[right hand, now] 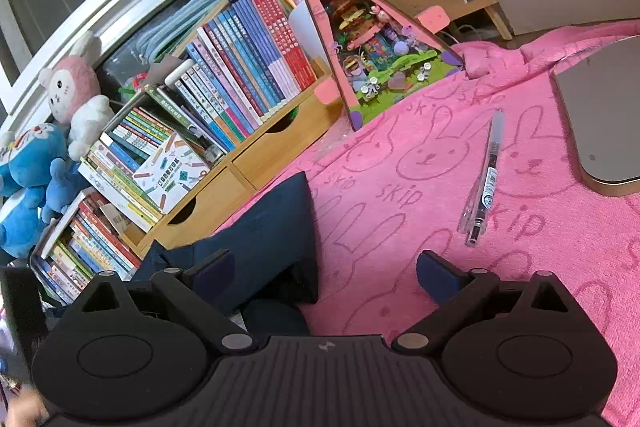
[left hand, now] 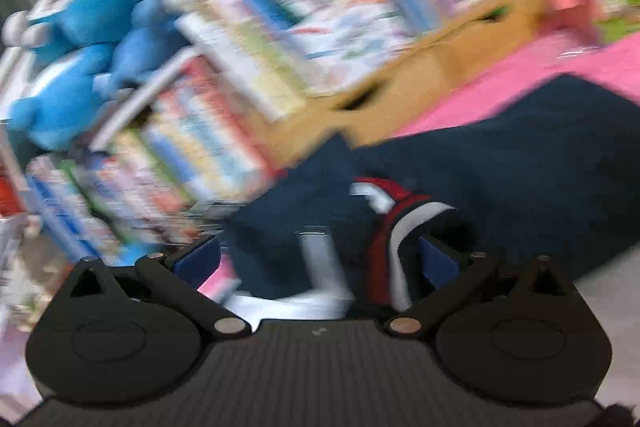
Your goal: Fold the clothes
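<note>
A navy garment (left hand: 500, 167) lies on a pink blanket (left hand: 520, 75); the left wrist view is motion-blurred. Its red and white striped trim (left hand: 392, 227) sits between the fingers of my left gripper (left hand: 316, 259), whose jaws stand wide apart and open. A pale blurred strip (left hand: 320, 259) also shows between them. In the right wrist view a folded edge of the navy garment (right hand: 264, 235) lies by the left finger of my right gripper (right hand: 326, 273). That gripper is open over the pink blanket (right hand: 400, 167) and holds nothing.
A clear pen (right hand: 484, 183) lies on the blanket to the right, near a grey slab with a gold edge (right hand: 600, 115). A wooden book rack (right hand: 256, 163), plush toys (right hand: 36, 167) and a pink toy house (right hand: 372, 63) line the far side.
</note>
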